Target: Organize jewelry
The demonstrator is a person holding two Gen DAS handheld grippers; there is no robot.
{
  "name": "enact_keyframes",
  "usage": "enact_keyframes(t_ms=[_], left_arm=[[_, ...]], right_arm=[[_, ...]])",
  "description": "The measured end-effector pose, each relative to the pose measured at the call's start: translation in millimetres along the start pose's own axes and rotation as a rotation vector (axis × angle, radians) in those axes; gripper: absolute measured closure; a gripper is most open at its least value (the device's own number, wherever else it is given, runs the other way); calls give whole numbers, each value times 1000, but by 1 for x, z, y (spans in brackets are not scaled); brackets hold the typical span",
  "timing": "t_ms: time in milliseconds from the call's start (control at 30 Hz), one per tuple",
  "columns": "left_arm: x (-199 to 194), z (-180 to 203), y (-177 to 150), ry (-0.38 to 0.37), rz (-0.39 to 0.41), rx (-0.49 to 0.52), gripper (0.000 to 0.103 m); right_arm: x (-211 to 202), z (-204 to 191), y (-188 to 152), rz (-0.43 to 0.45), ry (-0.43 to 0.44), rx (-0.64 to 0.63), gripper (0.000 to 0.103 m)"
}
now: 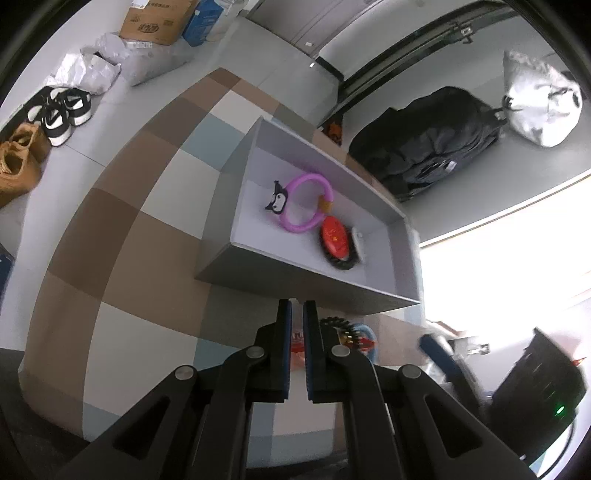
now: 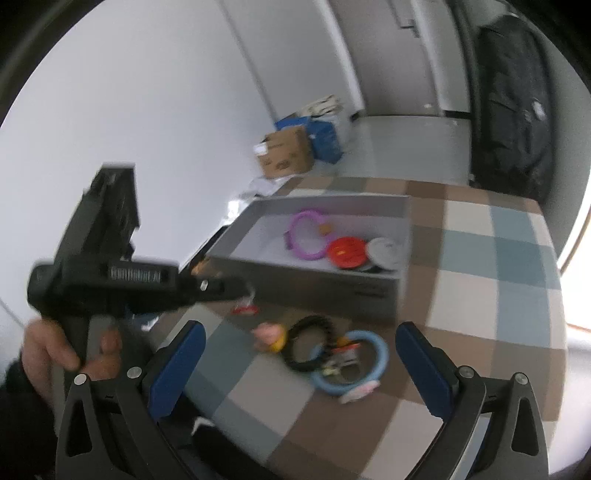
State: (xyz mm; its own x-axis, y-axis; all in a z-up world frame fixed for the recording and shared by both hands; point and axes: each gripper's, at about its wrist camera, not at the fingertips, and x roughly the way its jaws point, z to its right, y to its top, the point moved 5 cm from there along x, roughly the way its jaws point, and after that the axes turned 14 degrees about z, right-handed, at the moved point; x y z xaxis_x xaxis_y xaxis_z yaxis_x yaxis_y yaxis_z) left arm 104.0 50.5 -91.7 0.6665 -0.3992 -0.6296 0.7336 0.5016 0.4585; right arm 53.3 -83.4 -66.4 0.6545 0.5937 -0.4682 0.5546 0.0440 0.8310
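A grey box (image 1: 317, 291) (image 2: 332, 284) on the checkered table holds a purple bracelet (image 1: 306, 203) (image 2: 306, 236) with a black cartoon charm and a red-faced bracelet (image 1: 335, 240) (image 2: 345, 251). On the table in front of the box lie a black bracelet (image 2: 310, 347), a light blue bracelet (image 2: 354, 362) and a pink-and-yellow charm (image 2: 271, 336). My left gripper (image 1: 297, 321) is shut and holds a small red ornament (image 2: 244, 307) on a cord above the table. My right gripper (image 2: 299, 365) is open above the loose bracelets.
The checkered tablecloth (image 1: 122, 236) covers the table. Shoes (image 1: 59, 110), plastic bags and cardboard boxes (image 1: 159, 18) sit on the floor beyond. A black bag (image 1: 424, 144) and a silver bag (image 1: 543, 99) lie to the right.
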Motion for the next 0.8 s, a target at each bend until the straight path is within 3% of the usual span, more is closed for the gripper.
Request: enact_keyframes(t_ms=[100, 400, 467, 633, 667, 733, 800], left_arm=[[-6, 1, 4, -32, 17, -16, 101], [-19, 0, 11, -87, 41, -19, 101], [-20, -2, 13, -93, 48, -26, 101], [-23, -3, 15, -107, 53, -32, 101], [-23, -3, 15, -108, 54, -29, 101], [-24, -2, 15, -112, 56, -20, 101], [-26, 0, 15, -108, 62, 1, 101]], right_arm=[[8, -15, -7, -27, 14, -60, 3], [46, -36, -22, -139, 7, -181, 39], [52, -36, -25, -147, 3, -184, 40], [57, -35, -31, -167, -26, -231, 53], [58, -35, -33, -173, -39, -249, 56], [60, -34, -37, -185, -56, -268, 75], [61, -33, -37, -188, -67, -277, 79]])
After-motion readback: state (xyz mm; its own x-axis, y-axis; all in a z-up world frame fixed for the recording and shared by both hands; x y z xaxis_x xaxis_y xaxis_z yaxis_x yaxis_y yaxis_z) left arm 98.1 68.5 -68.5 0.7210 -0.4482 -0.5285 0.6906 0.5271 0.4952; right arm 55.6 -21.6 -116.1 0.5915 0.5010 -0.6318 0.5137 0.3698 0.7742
